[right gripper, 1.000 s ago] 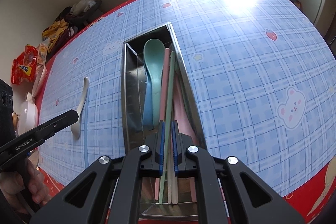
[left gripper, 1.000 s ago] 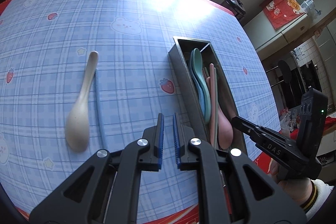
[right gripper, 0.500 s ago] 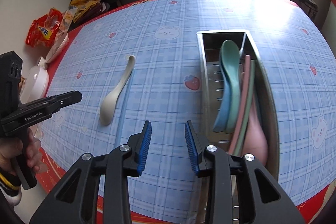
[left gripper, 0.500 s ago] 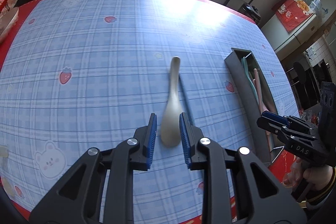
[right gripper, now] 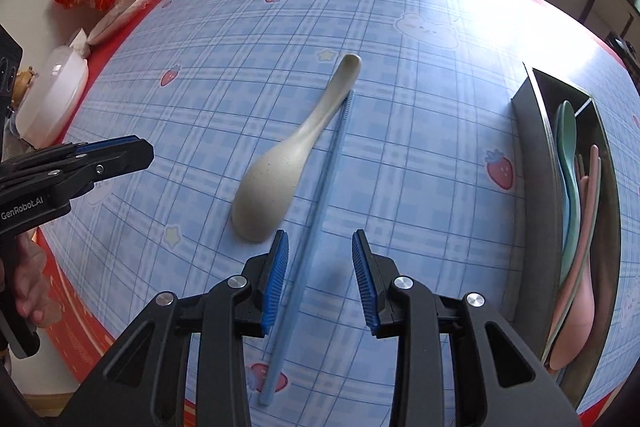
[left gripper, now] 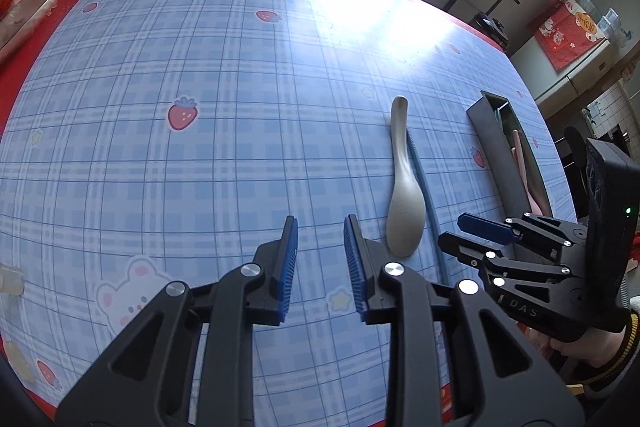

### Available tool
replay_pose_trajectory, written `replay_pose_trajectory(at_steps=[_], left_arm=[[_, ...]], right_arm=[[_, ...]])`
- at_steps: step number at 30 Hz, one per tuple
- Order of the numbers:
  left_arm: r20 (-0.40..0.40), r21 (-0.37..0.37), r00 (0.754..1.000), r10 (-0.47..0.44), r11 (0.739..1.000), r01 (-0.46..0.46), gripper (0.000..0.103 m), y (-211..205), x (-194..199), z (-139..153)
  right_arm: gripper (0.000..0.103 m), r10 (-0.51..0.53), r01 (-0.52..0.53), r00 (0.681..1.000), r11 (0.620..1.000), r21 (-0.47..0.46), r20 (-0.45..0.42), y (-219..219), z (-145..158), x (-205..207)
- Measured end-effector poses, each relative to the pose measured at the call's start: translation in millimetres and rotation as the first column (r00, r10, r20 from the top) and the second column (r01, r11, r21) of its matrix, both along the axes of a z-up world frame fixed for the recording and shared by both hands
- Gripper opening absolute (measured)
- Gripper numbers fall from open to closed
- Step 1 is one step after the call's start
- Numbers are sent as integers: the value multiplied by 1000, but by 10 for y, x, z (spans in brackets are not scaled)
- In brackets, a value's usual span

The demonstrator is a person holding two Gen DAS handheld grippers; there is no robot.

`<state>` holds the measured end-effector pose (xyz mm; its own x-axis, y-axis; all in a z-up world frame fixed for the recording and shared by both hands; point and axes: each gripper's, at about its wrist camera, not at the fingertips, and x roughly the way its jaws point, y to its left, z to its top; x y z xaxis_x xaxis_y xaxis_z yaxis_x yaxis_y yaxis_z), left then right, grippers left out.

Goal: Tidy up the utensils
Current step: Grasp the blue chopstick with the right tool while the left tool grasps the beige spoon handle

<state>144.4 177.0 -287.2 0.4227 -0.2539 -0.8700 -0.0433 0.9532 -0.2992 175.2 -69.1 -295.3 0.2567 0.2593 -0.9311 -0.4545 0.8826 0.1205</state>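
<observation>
From the left wrist, the left gripper [left gripper: 320, 223] holds its jaws wide over bare table [left gripper: 200, 147]; the beige spoon [left gripper: 404, 187] lies just right of them. From the right wrist, the right gripper [right gripper: 320, 239] has its jaws wide, straddling the blue chopstick [right gripper: 316, 211], spoon bowl just left, utensil tray [right gripper: 536, 187] far right.

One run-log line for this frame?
right gripper: open, over blue chopsticks | left gripper: open, empty | beige spoon: on table | tray: holds other utensils
</observation>
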Motion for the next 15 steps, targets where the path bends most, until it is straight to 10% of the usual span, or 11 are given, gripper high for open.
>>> replay_pose_trajectory(at_steps=[7,15], left_arm=[[2,0,1000,-4,1000,4,30,104,55,17],[-4,-4,999,-41,999,41,31,-18,162,9]], right_arm=[[33,-5,6,1000,998,-56,17,86,-73,14],[7,-77,78,997,996,-44,13,-149,-78,89]])
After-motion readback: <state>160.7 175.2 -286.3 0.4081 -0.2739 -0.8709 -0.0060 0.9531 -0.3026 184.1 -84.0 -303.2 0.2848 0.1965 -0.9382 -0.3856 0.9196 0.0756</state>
